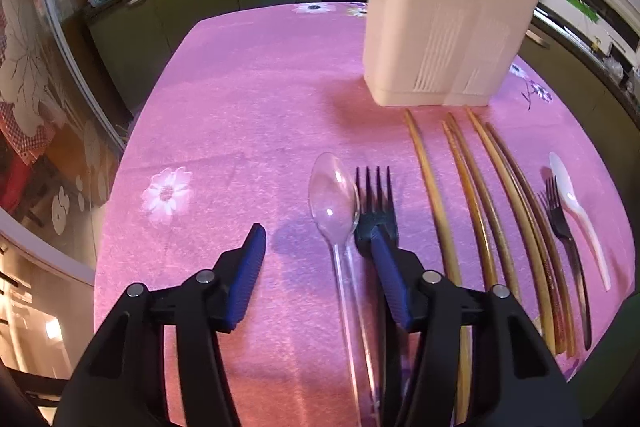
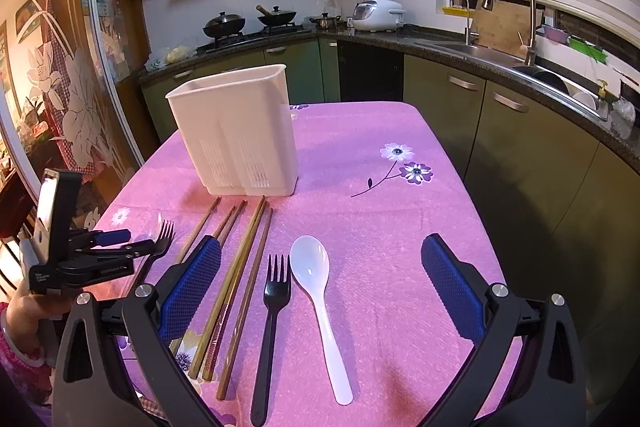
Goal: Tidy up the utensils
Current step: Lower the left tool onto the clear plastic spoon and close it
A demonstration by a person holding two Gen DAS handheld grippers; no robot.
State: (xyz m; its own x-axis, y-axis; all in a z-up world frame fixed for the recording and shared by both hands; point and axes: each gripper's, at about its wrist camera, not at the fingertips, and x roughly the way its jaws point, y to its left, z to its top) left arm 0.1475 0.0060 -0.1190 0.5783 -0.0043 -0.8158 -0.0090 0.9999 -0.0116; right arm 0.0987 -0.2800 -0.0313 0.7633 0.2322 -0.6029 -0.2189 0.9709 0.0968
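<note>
2 grippers hover open over a pink table (image 1: 240, 115). Left gripper (image 1: 320, 247) straddles a clear spoon (image 1: 334, 203), handle running back toward it; right gripper (image 2: 320, 259) straddles a black fork (image 2: 276, 291) and white spoon (image 2: 316, 279). Holder (image 1: 440, 27) stands beyond.

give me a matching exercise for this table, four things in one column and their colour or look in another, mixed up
Things:
1. holder
2. spoon beside the left gripper
3. fork between the right gripper's fingers
4. chopsticks

Looks:
A. brown wood
B. black
C. clear plastic
D. white, slotted near the base

Pairs: 1-D, 2-C, 3-B, 4-A
</note>
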